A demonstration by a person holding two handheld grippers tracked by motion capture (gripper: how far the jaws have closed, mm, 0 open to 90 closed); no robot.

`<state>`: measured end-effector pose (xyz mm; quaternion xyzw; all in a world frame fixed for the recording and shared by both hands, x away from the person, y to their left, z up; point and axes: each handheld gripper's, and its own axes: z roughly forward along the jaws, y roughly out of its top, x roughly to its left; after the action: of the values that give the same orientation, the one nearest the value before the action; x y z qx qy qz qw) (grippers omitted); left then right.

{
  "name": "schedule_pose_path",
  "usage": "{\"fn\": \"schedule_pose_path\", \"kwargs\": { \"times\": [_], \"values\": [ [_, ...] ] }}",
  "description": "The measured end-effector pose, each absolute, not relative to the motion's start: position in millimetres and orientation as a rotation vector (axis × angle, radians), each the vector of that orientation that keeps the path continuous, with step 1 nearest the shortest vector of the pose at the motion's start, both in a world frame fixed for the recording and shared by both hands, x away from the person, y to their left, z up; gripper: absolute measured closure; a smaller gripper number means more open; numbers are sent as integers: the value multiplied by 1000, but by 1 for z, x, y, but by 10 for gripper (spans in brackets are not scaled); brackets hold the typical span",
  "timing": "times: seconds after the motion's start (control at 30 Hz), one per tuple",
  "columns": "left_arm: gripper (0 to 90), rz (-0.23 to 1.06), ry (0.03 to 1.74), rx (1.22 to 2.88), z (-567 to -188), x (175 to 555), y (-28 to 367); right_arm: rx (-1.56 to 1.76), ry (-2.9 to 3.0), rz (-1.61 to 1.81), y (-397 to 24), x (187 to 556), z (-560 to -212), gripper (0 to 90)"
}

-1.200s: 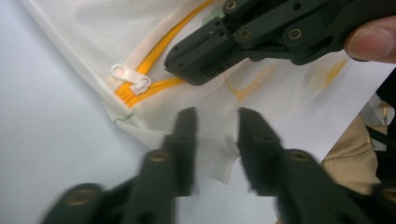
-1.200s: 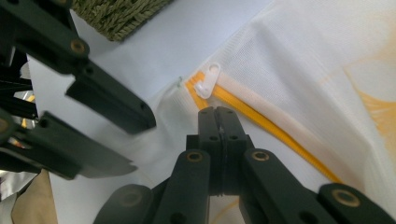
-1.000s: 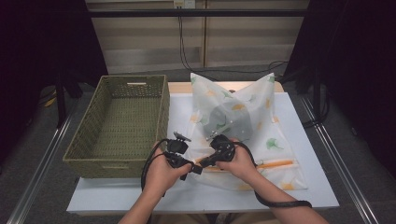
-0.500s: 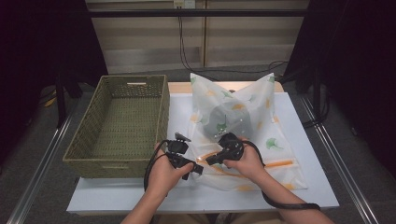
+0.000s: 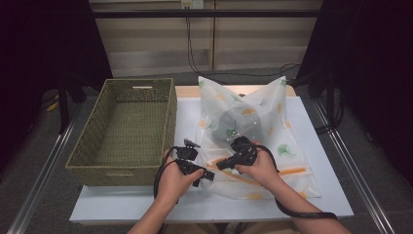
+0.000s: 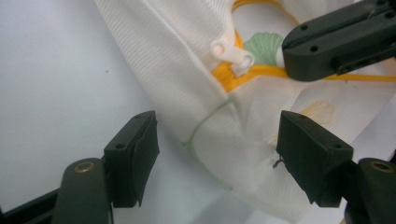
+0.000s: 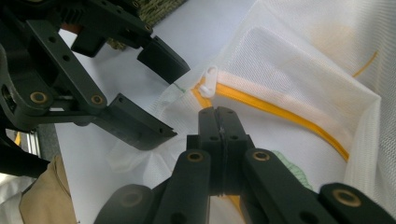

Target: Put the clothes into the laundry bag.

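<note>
On the table lies a white mesh bag (image 5: pixel 263 126) with an orange zipper (image 7: pixel 280 114).

Both forearms enter from bottom centre of the high view. Black two-jaw left gripper (image 5: pixel 208 175), lower centre, jaws spread wide apart. Black two-jaw right gripper (image 5: pixel 220 165) just right of it, jaws pressed together, tips pointing left toward the left gripper's.

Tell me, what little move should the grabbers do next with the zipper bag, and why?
Probably the left gripper should close on the bag corner between its jaws. They stand wide open on either side of the white mesh bag, holding nothing, while the right gripper is shut just below the white zipper pull. Pinning the corner would likely keep the bag steady for zipping.
</note>
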<state>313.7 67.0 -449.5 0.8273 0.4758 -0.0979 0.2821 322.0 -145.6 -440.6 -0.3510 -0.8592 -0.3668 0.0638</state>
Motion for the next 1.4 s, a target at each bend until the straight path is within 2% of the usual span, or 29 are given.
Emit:
{"fn": "schedule_pose_path", "kwargs": {
  "times": [0.13, 0.27, 0.3, 0.33, 0.43, 0.57, 0.63, 0.67, 0.7, 0.73, 0.83, 1.07, 1.4],
  "values": [
    [443, -268, 1257, 2228, -454, 315, 65, -1067, -2582, -1110, -145, 322, -440, 900],
    [789, -270, 1241, 2253, -452, 314, 65, -1062, -2573, -1120, -144, 322, -440, 900],
    [789, -280, 1245, 2254, -450, 314, 64, -1062, -2573, -1120, -144, 322, -440, 900],
    [852, -249, 1231, 2267, -446, 313, 64, -1076, -2557, -1137, -144, 323, -441, 900],
    [870, -243, 1230, 2262, -443, 312, 64, -1097, -2523, -1150, -143, 324, -441, 900],
    [872, -249, 1224, 2261, -442, 312, 66, -1110, -2517, -1151, -140, 325, -440, 857],
    [872, -246, 1229, 2257, -442, 312, 66, -1111, -2523, -1161, -139, 326, -440, 829],
    [871, -247, 1230, 2258, -442, 312, 66, -1128, -2514, -1175, -138, 327, -439, 780],
    [871, -250, 1229, 2254, -442, 311, 66, -1128, -2514, -1175, -138, 327, -439, 780],
    [870, -243, 1226, 2263, -441, 311, 66, -1162, -2511, -1187, -138, 328, -437, 739],
    [869, -234, 1223, 2266, -440, 311, 66, -1159, -2512, -1198, -137, 331, -436, 708],
    [866, -252, 1210, 2266, -440, 310, 65, -1187, -2508, -1186, -130, 335, -432, 674],
    [865, -238, 1203, 2262, -439, 310, 65, -1199, -2474, -1169, -115, 343, -435, 689]
  ]
}}
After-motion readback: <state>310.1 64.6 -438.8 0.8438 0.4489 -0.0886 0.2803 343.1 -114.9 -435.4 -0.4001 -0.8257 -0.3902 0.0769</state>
